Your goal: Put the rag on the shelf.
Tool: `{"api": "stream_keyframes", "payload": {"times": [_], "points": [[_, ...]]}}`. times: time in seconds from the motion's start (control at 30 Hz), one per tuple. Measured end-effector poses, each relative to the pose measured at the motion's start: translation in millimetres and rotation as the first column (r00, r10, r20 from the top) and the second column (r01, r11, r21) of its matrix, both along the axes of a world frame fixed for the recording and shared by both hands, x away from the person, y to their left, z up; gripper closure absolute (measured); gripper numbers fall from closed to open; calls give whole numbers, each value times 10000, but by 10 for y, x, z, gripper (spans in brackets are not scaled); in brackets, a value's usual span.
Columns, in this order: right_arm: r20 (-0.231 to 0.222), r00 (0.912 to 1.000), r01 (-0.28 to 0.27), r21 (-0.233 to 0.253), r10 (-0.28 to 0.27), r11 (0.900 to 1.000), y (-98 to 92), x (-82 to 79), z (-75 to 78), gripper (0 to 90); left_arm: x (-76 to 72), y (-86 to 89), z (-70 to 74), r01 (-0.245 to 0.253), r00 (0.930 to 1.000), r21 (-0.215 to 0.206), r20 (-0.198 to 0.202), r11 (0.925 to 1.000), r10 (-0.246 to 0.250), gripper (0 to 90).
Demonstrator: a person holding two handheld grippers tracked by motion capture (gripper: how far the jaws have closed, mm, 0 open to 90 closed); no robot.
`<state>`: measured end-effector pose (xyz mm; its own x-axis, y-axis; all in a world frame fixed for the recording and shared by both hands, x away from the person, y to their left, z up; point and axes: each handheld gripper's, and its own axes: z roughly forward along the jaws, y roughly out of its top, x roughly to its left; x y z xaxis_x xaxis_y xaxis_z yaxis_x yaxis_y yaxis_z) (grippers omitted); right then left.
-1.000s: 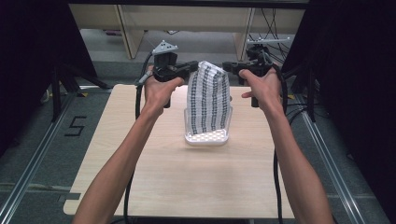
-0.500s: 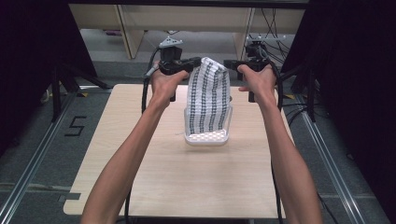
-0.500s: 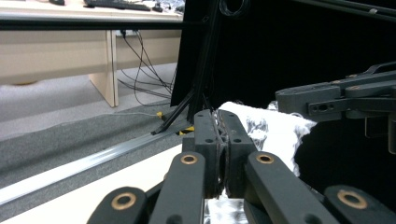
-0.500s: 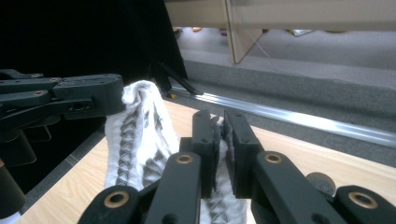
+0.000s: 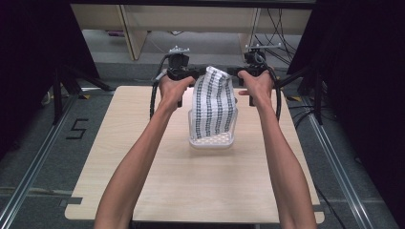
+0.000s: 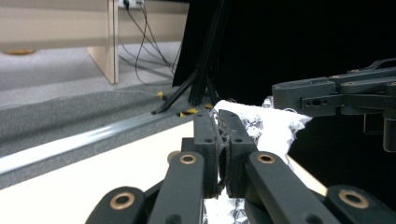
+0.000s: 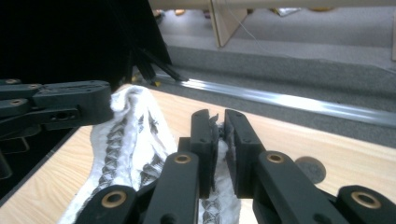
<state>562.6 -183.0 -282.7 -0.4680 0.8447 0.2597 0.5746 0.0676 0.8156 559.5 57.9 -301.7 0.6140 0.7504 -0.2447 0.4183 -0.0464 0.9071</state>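
Both grippers are pinching the same patterned cloth (image 5: 214, 107): left gripper (image 6: 223, 154) has its jaws pressed on one top corner, right gripper (image 7: 217, 151) clamps the other, and the fabric hangs between and below them. Looks like the step is lowering or lifting it at the white basket (image 5: 212, 141) right under the grippers on the table (image 5: 119, 157). I'd keep both grippers level and the top edge taut so it drops straight and doesn't snag the rim. Long axis runs vertical, top edge across from gripper to gripper, bottom end pointing down into the basket
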Motion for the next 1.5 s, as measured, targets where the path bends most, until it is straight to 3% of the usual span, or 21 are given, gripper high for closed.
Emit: {"api": "stream_keyframes", "payload": {"times": [0.13, 0.2, 0.27, 0.37, 0.43, 0.5, 0.57, 0.63, 0.67, 0.7, 0.9, 0.93, 0.97, 1.1, 1.17, 1.23, 1.27, 1.37, 1.5], "points": [[-281, 9996, 85, -113, -88, 9999, -3, 47, -125, 814, 30, 5, -89, 18, 9993, -53, -374, 10000, -20, 852], [-236, 9997, -36, -277, 29, 9996, -16, 72, -188, 810, 43, 0, -139, -29, 9984, 119, -562, 9999, 35, 845], [-549, 9983, 176, -213, -188, 9996, -3, 72, -239, 807, 53, -2, -195, -22, 9970, 286, -776, 9996, 44, 837], [-643, 9978, 154, -368, -177, 9992, -8, 88, -309, 799, 52, -8, -262, 7, 9942, 502, -1078, 9987, 48, 829], [-1048, 9939, 312, -358, -348, 9989, 4, 72, -350, 791, 46, -21, -320, 1, 9919, 786, -1265, 9969, 99, 819], [-903, 9955, 249, -533, -297, 9983, -7, 81, -375, 789, 44, -21, -335, 48, 9907, 851, -1358, 9964, 68, 815], [-1169, 9926, 247, -631, -319, 9977, -4, 81, -419, 761, 34, -25, -372, 117, 9881, 852, -1538, 9963, 16, 779], [-906, 9956, 157, -794, -229, 9967, -10, 88, -436, 761, 35, -16, -378, 291, 9853, 1026, -1705, 9943, -112, 749], [-1086, 9937, 181, -728, -259, 9972, -10, 80, -434, 761, 35, -20, -386, 351, 9827, 1067, -1845, 9937, -149, 704], [-821, 9965, 103, -552, -148, 9984, -13, 87, -452, 759, 33, -22, -388, 293, 9825, 1177, -1863, 9926, -69, 663], [-853, 9963, 37, -662, -94, 9978, -34, 50, -412, 745, -18, 1, -329, 280, 9863, 1261, -1650, 9916, -68, 608], [-1227, 9921, 195, -472, -252, 9987, -19, 16, -386, 742, -30, 10, -312, 259, 9871, 1225, -1602, 9921, -60, 604], [-939, 9955, 45, -658, -106, 9978, -43, 25, -389, 739, -42, 23, -294, 247, 9881, 1209, -1538, 9924, -59, 598], [-716, 9974, -60, -584, 19, 9983, -77, -16, -358, 722, -89, 89, -221, 126, 9902, 1081, -1394, 9941, 27, 583], [-866, 9962, -53, -647, -3, 9979, -95, -44, -343, 710, -113, 116, -197, 71, 9907, 1091, -1360, 9940, 79, 570], [-662, 9978, -127, -709, 80, 9974, -116, -56, -339, 692, -142, 129, -181, 2, 9908, 1004, -1347, 9949, 134, 546], [-868, 9962, -97, -677, 38, 9977, -126, -72, -330, 687, -155, 146, -171, 81, 9908, 1052, -1350, 9944, 62, 542], [-537, 9984, -218, -741, 179, 9970, -149, -88, -330, 661, -192, 167, -148, 95, 9907, 1119, -1360, 9937, 58, 518], [-716, 9973, -213, -711, 162, 9972, -151, -150, -286, 629, -243, 201, -124, -10, 9915, 1069, -1292, 9943, 149, 486]]}}
